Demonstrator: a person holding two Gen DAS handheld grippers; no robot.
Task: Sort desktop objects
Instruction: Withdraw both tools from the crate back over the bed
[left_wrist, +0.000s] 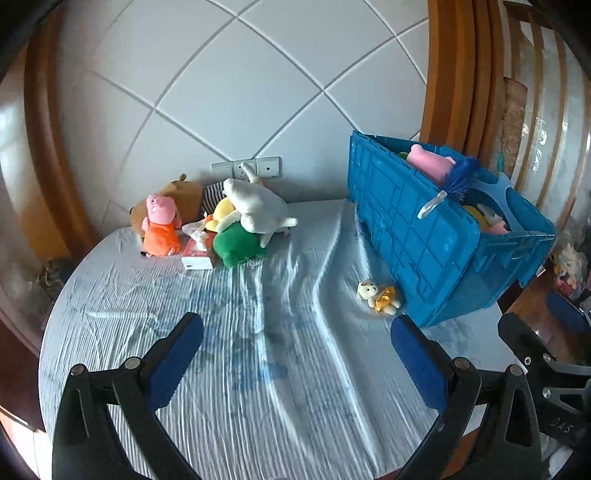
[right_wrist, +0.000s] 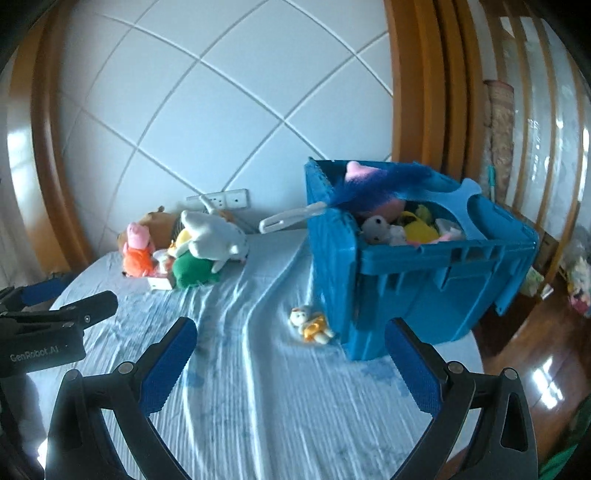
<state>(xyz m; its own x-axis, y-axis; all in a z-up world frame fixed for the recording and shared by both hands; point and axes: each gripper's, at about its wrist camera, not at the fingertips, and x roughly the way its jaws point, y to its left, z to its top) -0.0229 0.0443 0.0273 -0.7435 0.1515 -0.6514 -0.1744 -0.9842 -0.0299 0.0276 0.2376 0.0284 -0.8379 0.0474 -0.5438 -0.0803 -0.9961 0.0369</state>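
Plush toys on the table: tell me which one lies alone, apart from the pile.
The small cream bear in the yellow dress, lying by the blue crate. The pink pig, white and green plushes are heaped together near the wall.

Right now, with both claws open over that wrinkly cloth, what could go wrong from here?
The blue crate is tilted, with a blue duster poking over its rim; a nudge could tip it or spill toys. The small teddy lies right against the crate's base, so the right gripper might bump the crate when reaching for it. The far pile is stacked, with a white plush atop a green one; pulling one may topple others.
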